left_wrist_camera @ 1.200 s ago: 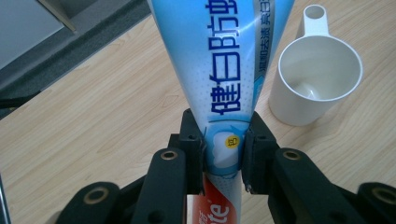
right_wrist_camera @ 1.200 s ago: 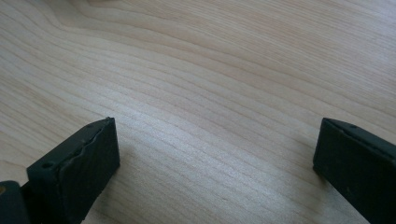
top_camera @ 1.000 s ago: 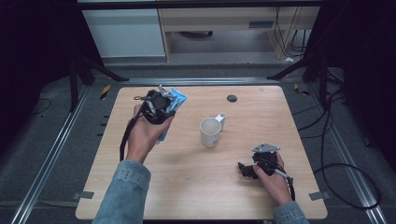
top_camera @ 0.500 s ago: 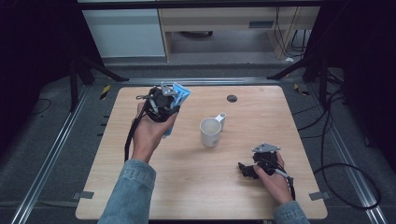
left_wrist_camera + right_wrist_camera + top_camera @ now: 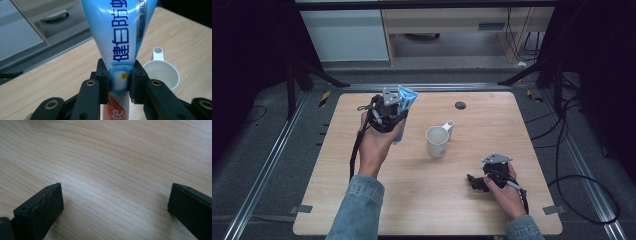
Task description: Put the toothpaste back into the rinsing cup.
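My left gripper [image 5: 398, 111] is shut on a blue and white toothpaste tube [image 5: 404, 107] and holds it upright above the table's far left. In the left gripper view the two pads [image 5: 104, 80] squeeze the tube [image 5: 117, 37] near its lower end, flat crimped end up. A white mug [image 5: 438, 140] stands on the table just right of it, handle toward the far side; its rim [image 5: 162, 75] is seen to the tube's right. My right gripper [image 5: 472, 182] rests low at the table's near right, open, with bare wood between its jaws [image 5: 115, 202].
A small dark round disc [image 5: 460, 105] lies on the wooden table [image 5: 422, 205] near its far edge. Beyond the table stand a white cabinet [image 5: 347, 35] and a wooden shelf unit [image 5: 447, 22]. Cables trail on the floor at the right.
The left hand has shifted slightly with the tube, which now stands a little more upright. The right gripper and the mug have stayed where they were.
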A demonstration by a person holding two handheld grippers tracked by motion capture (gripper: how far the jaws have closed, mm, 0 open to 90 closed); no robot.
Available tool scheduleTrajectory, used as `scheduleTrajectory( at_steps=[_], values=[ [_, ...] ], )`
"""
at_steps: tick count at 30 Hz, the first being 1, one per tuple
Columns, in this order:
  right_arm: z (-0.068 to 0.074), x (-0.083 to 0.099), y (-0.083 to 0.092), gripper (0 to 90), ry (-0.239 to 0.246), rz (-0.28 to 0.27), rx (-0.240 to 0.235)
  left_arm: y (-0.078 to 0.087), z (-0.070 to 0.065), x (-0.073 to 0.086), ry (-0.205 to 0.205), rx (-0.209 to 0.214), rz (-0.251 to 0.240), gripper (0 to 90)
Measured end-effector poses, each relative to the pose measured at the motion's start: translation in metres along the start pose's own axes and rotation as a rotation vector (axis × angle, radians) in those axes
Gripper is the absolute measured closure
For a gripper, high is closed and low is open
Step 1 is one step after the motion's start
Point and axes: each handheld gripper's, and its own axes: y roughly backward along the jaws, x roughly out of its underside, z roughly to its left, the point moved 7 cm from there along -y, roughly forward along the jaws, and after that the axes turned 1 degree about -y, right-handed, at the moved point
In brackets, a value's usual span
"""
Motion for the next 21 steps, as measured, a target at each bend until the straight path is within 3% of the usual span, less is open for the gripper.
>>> scheduleTrajectory(
  at_steps=[5,12,21],
  values=[
    [-0.001,0.0,0.0,0.4,0.013,0.004,0.003,0.006,-0.004,-0.007,0.018,-0.003,-0.081,72.9],
    [0.0,0.0,0.0,0.4,0.004,0.0,-0.002,0.003,-0.013,-0.011,0.015,0.0,-0.139,72.9],
    [-0.001,0.0,0.0,0.4,0.008,-0.001,-0.005,-0.001,-0.031,-0.016,0.048,0.012,-0.202,72.9]
  ],
)
